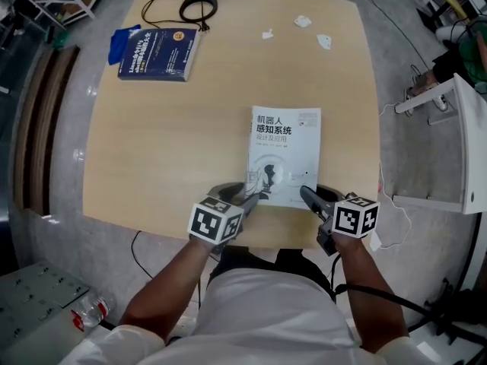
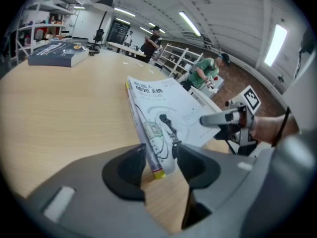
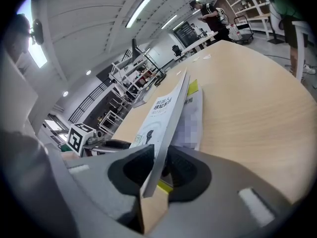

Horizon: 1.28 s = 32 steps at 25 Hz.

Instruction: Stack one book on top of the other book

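Observation:
A white book (image 1: 285,154) lies near the table's front edge, and both grippers are at its near corners. My left gripper (image 1: 255,195) stands open around the left corner (image 2: 153,157); a gap shows between the pads and the spine. My right gripper (image 1: 308,196) is shut on the right corner, its pads pressing the cover's edge (image 3: 161,148), which is lifted off the pages. The blue book (image 1: 160,53) lies flat at the far left of the table, also visible in the left gripper view (image 2: 57,53).
The wooden table (image 1: 152,150) carries a black cable and stand (image 1: 199,4) at the back, a blue cloth (image 1: 122,40) beside the blue book and small white scraps (image 1: 302,21). A white rack (image 1: 449,143) stands off the table's right side. People stand by distant shelves.

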Available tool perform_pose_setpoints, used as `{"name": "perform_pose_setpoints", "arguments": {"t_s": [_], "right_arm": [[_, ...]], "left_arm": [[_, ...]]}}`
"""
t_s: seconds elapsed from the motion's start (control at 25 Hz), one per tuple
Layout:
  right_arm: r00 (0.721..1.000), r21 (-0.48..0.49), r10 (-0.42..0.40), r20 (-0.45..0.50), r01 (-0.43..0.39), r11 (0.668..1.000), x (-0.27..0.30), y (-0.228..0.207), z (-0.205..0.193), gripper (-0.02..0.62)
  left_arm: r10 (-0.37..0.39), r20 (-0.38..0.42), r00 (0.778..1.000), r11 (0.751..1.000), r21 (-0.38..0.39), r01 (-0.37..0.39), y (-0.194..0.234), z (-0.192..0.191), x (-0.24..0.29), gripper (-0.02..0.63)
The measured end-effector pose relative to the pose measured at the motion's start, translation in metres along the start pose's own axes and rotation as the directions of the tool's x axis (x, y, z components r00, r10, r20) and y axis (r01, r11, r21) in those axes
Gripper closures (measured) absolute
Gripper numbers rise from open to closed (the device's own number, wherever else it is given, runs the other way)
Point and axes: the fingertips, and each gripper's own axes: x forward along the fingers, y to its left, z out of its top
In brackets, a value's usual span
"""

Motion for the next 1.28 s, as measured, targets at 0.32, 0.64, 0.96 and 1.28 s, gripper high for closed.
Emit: {"name": "perform_pose_setpoints", "arguments": {"t_s": [0.32,0.64,0.96,1.28], "right_arm": [[0.981,-0.152,-0.164,-0.1,0.148,0.977,0.001,-0.015,-0.01,0.411],[0.905,-0.545,-0.356,-0.234,0.182,0.818,-0.012,-0.021,-0.047,0.296],[0.875,-0.687,-0.428,-0.225,0.169,0.707,0.001,-0.005,-0.055,0.295],[0.87,-0.693,-0.446,-0.211,0.188,0.696,0.001,-0.006,-0.057,0.298]], "left_arm": [[0.015,-0.124,0.992,0.97,0.242,0.016,-0.012,-0.018,-0.004,0.373],[0.138,-0.218,0.966,0.886,0.462,-0.023,-0.011,-0.042,0.003,0.356],[0.245,-0.236,0.94,0.832,0.549,-0.079,-0.002,-0.041,0.013,0.394],[0.262,-0.242,0.934,0.828,0.554,-0.089,-0.001,-0.041,0.013,0.399]]}}
